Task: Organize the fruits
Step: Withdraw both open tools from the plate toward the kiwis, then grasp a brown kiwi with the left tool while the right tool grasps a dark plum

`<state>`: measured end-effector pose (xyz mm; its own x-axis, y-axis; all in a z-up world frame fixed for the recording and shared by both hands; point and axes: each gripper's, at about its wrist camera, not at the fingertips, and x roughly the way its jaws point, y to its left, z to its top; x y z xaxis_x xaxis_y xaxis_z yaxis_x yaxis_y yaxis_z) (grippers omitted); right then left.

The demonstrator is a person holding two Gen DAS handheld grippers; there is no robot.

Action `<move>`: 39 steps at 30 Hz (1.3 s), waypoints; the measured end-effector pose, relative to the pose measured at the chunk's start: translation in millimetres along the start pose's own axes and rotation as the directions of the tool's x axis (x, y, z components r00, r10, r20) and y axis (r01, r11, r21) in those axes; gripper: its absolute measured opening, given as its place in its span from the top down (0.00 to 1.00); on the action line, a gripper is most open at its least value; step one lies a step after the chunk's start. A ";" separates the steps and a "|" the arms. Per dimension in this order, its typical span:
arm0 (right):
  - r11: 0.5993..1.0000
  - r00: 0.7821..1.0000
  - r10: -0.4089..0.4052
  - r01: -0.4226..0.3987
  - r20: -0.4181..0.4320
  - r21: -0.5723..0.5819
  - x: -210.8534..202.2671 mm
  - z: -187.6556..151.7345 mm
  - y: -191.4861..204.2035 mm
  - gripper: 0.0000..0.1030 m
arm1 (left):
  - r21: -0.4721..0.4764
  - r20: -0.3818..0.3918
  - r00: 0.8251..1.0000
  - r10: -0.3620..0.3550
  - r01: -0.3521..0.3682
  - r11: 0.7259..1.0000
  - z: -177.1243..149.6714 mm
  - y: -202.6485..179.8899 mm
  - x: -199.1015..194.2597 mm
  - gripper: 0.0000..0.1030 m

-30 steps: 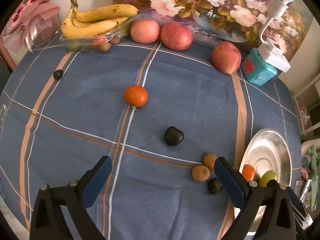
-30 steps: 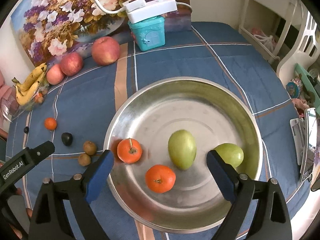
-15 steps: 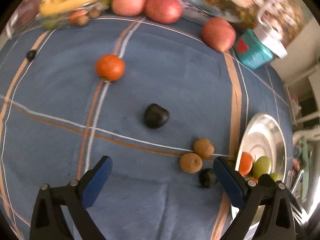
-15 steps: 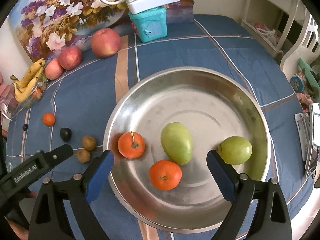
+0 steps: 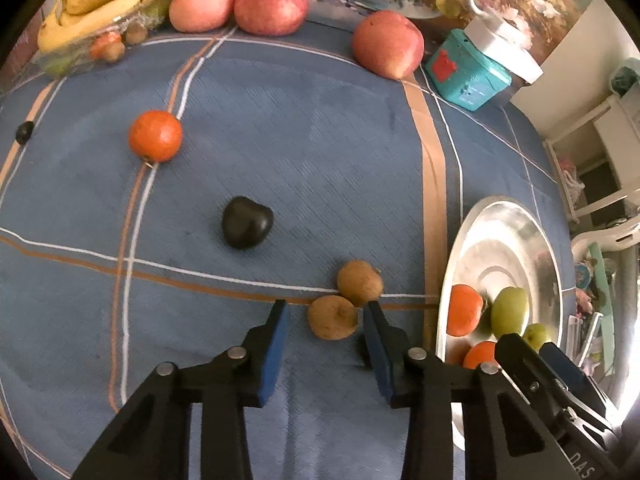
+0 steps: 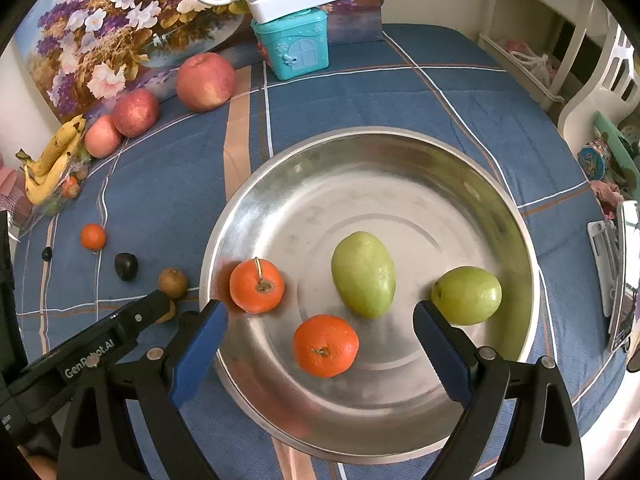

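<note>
The left gripper (image 5: pixel 325 316) has just been closing; its jaws bracket a brown fruit (image 5: pixel 332 317) on the cloth, the right pad near its side, contact unclear. That roundish fruit's stem dimple faces up. The right gripper (image 6: pixel 320 336) hangs wide open over the metal dish (image 6: pixel 280 184). Only the right view shows the oval green fruit (image 6: pixel 363 280) whole, long axis running away from the camera. A blue checked tablecloth (image 5: pixel 300 128) covers the table.

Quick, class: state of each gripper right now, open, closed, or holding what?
Left gripper: jaws just closing around a small brown fruit; a gap still shows, so open, no grip yet.
Right gripper: open, empty, over the metal bowl.
</note>
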<state>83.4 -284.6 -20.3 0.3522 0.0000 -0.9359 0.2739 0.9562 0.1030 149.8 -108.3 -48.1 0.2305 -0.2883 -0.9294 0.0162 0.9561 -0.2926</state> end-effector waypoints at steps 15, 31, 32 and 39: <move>0.996 0.998 0.058 -0.058 0.008 -0.062 -6.1 -1.7 25.9 0.09 | -0.133 0.074 0.997 0.031 -0.021 0.991 10.8 36.3 -35.3 0.73; 0.946 0.991 0.121 -0.130 -0.050 -0.295 0.6 -21.4 121.5 0.55 | -0.259 0.113 0.993 0.022 0.008 0.966 15.4 92.5 -70.6 0.73; 0.947 0.993 0.102 -0.113 -0.051 -0.302 3.5 -21.2 122.8 0.56 | -0.259 0.111 0.994 0.019 0.010 0.966 15.5 92.7 -69.8 0.73; 0.933 0.998 -0.034 0.015 -0.048 -0.359 18.1 -26.2 130.3 0.56 | -0.256 0.101 0.995 -0.009 0.035 0.966 15.9 91.3 -67.8 0.73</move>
<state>102.0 -152.3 -32.7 0.2990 -0.0187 -0.9541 -0.0608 0.9974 -0.0386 151.1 -0.6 -8.2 0.3277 -0.2902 -0.8991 -0.2257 0.9001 -0.3727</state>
